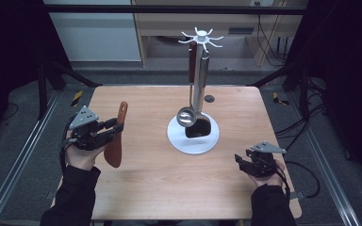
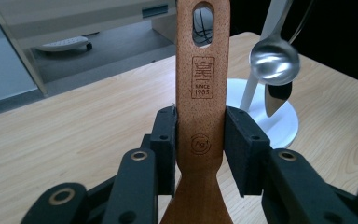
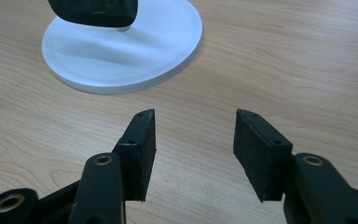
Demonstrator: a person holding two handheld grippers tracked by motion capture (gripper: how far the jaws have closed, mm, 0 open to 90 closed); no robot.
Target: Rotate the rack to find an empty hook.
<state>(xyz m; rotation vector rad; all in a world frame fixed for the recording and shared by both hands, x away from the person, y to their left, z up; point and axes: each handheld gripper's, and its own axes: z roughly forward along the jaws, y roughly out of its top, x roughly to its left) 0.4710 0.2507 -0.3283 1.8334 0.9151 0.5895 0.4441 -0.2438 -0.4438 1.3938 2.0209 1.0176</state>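
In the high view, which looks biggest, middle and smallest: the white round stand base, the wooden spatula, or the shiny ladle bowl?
1. White round base
2. Wooden spatula, though it is lifted nearer the camera
3. Shiny ladle bowl

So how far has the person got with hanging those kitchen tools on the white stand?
Two tools already hang from the white rack: a steel ladle and a dark-headed utensil. In hand now is the wooden spatula, clamped by its handle in the left gripper and held above the table. Probably left to do: hooking its handle hole onto a free peg. The right gripper is open and holds nothing.
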